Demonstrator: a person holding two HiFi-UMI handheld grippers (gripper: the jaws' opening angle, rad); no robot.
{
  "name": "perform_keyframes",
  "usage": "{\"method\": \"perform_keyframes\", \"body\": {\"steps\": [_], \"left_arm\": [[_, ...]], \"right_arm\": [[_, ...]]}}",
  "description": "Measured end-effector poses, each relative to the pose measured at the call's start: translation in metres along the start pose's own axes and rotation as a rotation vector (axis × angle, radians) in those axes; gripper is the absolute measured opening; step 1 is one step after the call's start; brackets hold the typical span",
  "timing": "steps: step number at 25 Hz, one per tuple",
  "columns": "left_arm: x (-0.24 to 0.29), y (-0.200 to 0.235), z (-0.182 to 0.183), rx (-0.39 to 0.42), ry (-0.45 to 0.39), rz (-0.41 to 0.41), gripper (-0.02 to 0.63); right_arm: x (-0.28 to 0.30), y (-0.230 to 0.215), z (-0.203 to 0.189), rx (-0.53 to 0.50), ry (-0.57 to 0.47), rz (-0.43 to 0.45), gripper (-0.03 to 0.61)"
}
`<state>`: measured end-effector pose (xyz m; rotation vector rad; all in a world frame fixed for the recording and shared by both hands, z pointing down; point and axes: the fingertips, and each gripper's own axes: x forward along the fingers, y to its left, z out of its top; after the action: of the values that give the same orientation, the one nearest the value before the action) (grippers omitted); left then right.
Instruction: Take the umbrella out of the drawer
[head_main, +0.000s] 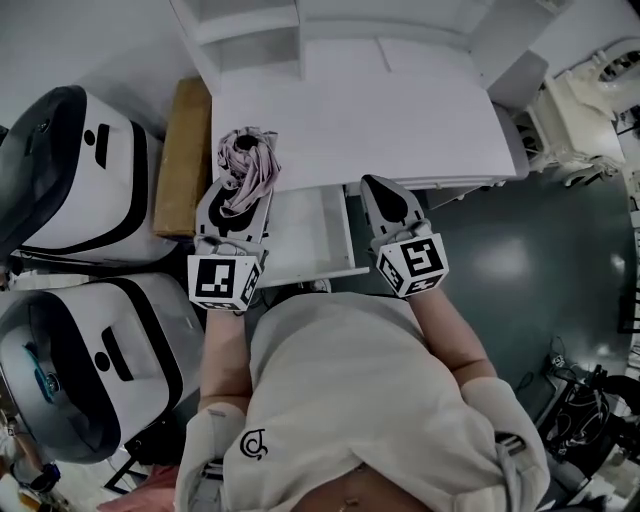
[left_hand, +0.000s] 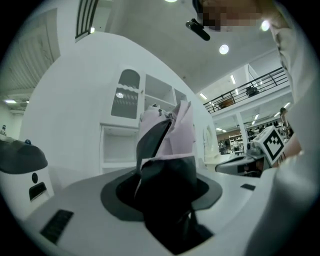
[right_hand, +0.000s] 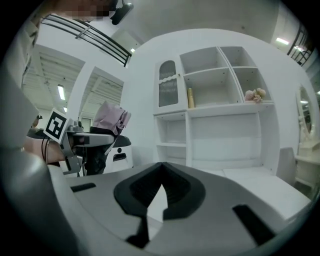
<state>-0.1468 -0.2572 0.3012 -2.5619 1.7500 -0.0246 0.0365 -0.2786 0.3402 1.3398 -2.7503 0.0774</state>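
Now L gripper (head_main: 238, 200) jaws grip umbrella (head_main: 248, 162), lower end hidden; R gripper (head_main: 383, 190) jaws clenched, empty.

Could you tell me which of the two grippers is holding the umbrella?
The left gripper clamps the pink umbrella; the right gripper is shut on nothing.

Cardboard box (head_main: 183, 150) beside white machine (head_main: 70, 175)

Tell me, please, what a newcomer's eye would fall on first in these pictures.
The pink umbrella stands out first: the left gripper is shut on it, over the white desk's left front corner, beside the open drawer. The right gripper hovers shut and empty at the drawer's other side. Two big white-and-black machines fill the floor on the left.
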Motion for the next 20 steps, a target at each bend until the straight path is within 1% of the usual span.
{"method": "perform_keyframes", "body": {"steps": [3,6,13,20], "left_arm": [[-0.008,0.01,0.014,-0.004,-0.032,0.017,0.221],[-0.01,0.016,0.02,0.01,-0.037,0.03,0.221],[-0.01,0.018,0.032,0.011,-0.052,0.041,0.221],[-0.007,0.016,0.041,0.016,-0.065,0.047,0.222]], "right_arm": [[0.001,0.003,0.008,-0.011,-0.011,0.019,0.005],[0.004,0.003,0.014,-0.011,-0.016,0.035,0.005],[0.008,0.005,0.02,-0.011,-0.028,0.064,0.003],[0.01,0.002,0.025,-0.002,-0.044,0.06,0.003]]}}
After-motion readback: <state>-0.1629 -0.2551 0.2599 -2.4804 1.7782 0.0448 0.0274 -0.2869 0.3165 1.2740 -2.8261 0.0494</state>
